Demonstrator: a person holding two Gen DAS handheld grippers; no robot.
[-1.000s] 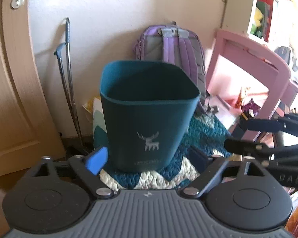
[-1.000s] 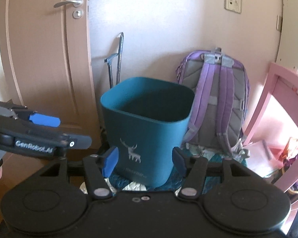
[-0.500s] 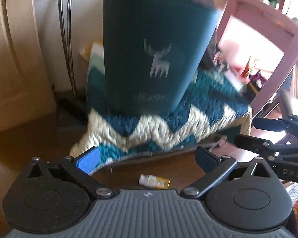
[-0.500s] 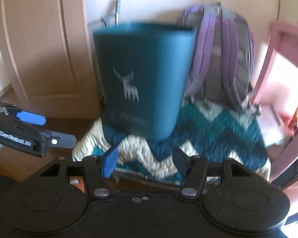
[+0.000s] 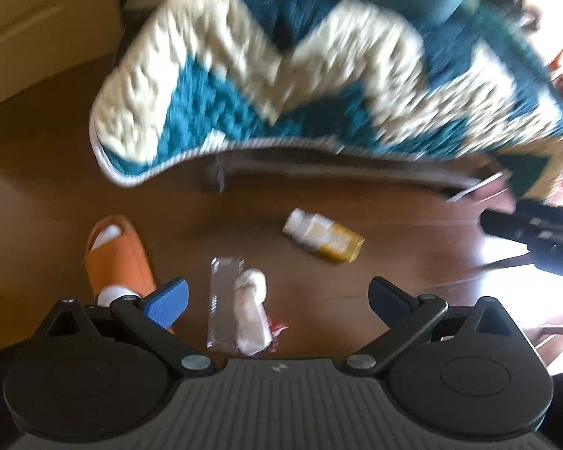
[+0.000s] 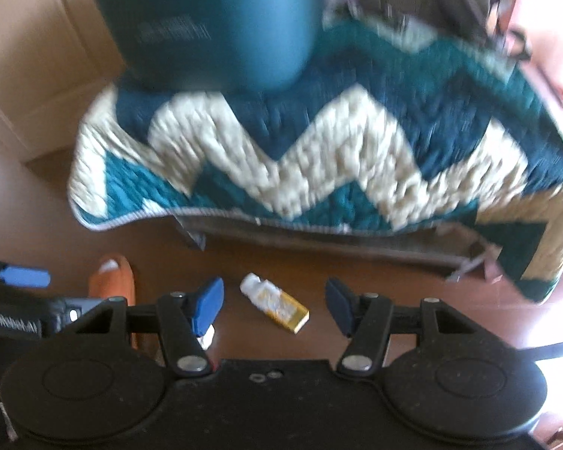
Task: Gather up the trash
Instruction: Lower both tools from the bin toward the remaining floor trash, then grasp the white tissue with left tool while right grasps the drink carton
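— Claws first: what do you have?

— My left claw (image 5: 277, 298) points down at the wooden floor (image 5: 375, 300) with its jaws wide apart and nothing between the pads. My right claw (image 6: 274, 305) is the same, jaws spread and gripping nothing.

— Where is the trash?

— Right in front of my left claw lies a crumpled white tissue (image 5: 249, 313), with a clear plastic wrapper (image 5: 223, 300) touching its left side and a scrap of red wrapper (image 5: 277, 326) at its right. Further out, a small bottle with a white cap and yellow label (image 5: 324, 236) lies on its side on the floor. In the right wrist view that bottle (image 6: 276, 303) sits between the two fingers, on the floor beyond them, untouched.

— And around that?

— An orange slipper (image 5: 116, 258) on a foot at the left. Beyond the bottle, a teal and cream zigzag quilt (image 6: 319, 165) hangs over a low edge, and the teal bin (image 6: 214, 22) stands on top of it. Both views are blurred.
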